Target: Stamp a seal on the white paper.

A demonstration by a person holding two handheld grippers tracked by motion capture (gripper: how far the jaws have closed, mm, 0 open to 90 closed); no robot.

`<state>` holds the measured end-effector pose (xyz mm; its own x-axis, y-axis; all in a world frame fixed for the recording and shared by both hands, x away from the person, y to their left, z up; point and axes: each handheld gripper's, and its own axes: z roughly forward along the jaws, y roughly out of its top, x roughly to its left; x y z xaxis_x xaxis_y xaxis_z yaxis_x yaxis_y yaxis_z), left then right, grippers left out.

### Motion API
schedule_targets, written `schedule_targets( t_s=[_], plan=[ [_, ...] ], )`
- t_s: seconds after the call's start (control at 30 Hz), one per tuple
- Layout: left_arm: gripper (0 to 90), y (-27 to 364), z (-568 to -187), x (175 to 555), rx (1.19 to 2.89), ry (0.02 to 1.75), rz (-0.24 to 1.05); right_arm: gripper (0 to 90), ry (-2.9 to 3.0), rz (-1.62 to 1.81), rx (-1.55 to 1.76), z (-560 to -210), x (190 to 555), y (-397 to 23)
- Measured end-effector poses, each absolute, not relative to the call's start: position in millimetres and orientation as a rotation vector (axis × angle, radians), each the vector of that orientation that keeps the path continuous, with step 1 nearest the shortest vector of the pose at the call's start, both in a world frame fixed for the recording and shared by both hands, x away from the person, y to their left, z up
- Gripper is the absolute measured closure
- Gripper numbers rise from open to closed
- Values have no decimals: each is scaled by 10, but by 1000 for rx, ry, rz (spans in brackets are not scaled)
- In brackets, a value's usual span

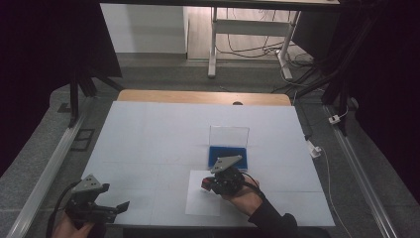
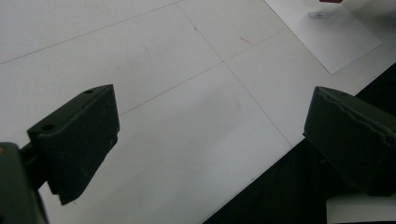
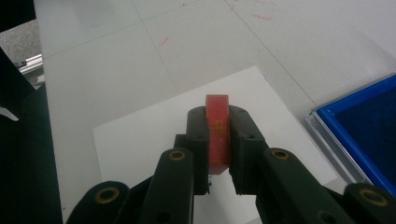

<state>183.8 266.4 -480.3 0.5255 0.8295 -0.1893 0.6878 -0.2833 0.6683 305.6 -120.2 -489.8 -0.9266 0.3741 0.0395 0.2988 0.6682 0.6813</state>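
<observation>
Red block [image 3: 217, 128] sits clamped between your right gripper [image 3: 218, 140] fingers, thin edge up, its long axis running along the fingers & away from your hand. It hangs just over a white paper sheet [image 3: 154, 135], which lies right under & ahead of the fingertips; contact w/ the sheet can't be told from these views. A small pale tag [image 2: 318, 15] lies on that same sheet, seen far off from the left gripper view.

Off to the right of the right-hand fingers, near but apart: a blue-lined tray [image 3: 362, 135] w/ a clear lid standing upright at its far edge [image 1: 228, 135]. From the high view that tray lies just beyond the right gripper [image 1: 212, 184], so your right hand is by far the nearer to it.

Left gripper [image 1: 113, 208] holds nothing, fingers spread wide over bare surface, well apart from block, sheet & tray.

White surface [image 1: 148, 134] shows faint grid lines & a few red pen marks. Beyond it: a wood edge, grey floor, table legs & loose cables; dark drapes on both sides.
</observation>
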Motion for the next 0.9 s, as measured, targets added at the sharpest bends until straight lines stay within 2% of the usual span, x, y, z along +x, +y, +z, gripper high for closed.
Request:
schedule_targets(
  t_s=[0.9],
  plan=[
    [37, 2658, -4803, 1836, 2052, 1227, 257, 791, 2767, 1155, 615, -4765, 3137, -1307]
  ],
)
